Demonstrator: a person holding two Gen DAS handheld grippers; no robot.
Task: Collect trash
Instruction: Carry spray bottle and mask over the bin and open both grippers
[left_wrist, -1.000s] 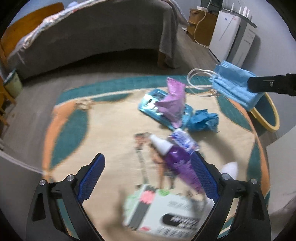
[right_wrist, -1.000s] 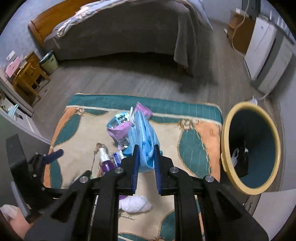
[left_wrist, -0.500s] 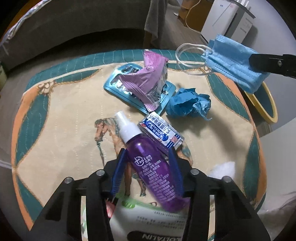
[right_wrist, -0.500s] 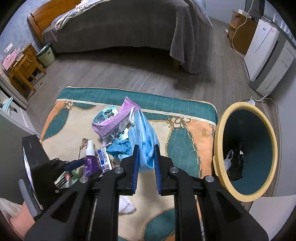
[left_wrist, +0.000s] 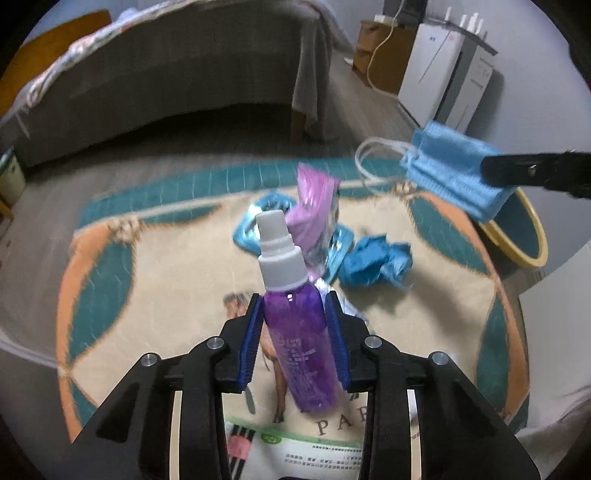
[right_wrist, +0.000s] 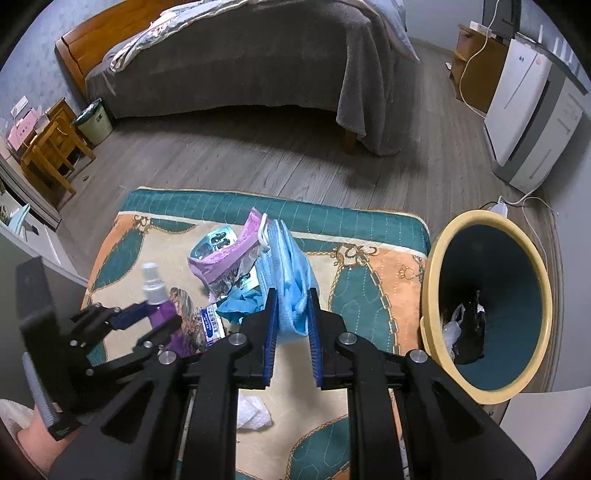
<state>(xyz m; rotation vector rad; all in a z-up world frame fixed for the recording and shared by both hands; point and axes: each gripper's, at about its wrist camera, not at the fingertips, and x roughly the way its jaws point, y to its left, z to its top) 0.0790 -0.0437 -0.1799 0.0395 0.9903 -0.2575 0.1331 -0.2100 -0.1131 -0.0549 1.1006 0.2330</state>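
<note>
Two tongs are working above the rug (right_wrist: 369, 273): left tongs (left_wrist: 295, 332) are closing on the purple spray bottle (left_wrist: 299, 332), right tongs (right_wrist: 291, 332) are pinching a blue face mask (right_wrist: 291, 280) near the bin (right_wrist: 436, 295).

bed (right_wrist: 236, 70) grey blanket (draped low) | wooden chair (right_wrist: 51, 147) left | white appliance (right_wrist: 524, 110) right | patterned rug (right_wrist: 369, 258)
</note>
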